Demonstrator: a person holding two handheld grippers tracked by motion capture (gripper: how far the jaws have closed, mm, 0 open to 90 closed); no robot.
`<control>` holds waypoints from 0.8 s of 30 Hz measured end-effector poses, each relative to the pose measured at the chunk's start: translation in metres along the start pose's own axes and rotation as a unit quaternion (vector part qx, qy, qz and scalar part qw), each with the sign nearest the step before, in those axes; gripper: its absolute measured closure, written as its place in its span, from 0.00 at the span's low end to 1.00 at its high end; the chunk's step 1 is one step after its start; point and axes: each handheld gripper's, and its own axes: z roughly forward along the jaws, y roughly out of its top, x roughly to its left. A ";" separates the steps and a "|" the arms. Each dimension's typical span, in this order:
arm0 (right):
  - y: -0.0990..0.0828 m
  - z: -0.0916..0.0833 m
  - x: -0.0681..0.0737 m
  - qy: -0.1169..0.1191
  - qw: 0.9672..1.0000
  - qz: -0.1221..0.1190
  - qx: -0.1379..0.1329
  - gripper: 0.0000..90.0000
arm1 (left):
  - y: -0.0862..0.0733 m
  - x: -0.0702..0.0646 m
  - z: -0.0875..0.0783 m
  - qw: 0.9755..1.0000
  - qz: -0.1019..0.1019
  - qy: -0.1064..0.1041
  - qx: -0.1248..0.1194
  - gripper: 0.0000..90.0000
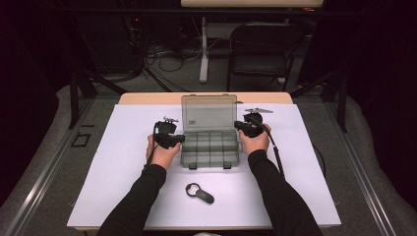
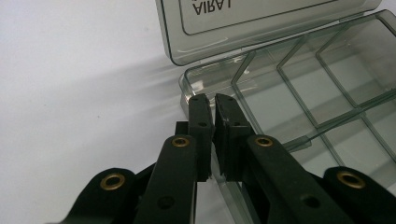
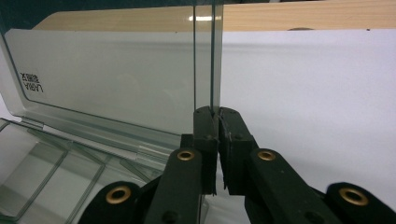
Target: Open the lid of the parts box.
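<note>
high view: box [image 1: 210, 150] mid table [image 1: 123, 162], lid [image 1: 209, 112] upright. left tool [image 2: 213, 100] clamped on box's left wall, right tool [image 3: 214, 113] clamped on lid's side edge. keep left grip firm, swing lid gently about hinge, avoid twisting thin plastic

The only readable lettering stands on the raised lid [image 2: 261, 23] of the smoky clear plastic compartment box [image 1: 210, 147]. In the left gripper view it is upside down and seems to read "AIRAL", cut off by the top edge. In the right gripper view the same small dark print sits sideways near the lid's corner [image 3: 31, 83], too small to read surely.
</note>
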 end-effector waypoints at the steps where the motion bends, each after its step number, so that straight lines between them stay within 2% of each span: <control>1: 0.000 0.000 0.000 0.000 1.000 0.001 0.000 0.96 | 0.000 0.000 0.000 1.000 0.000 0.000 0.000 0.95; 24: 0.001 0.004 -0.002 0.001 1.000 0.018 0.006 0.96 | 0.000 0.000 0.000 1.000 -0.001 -0.001 0.000 0.95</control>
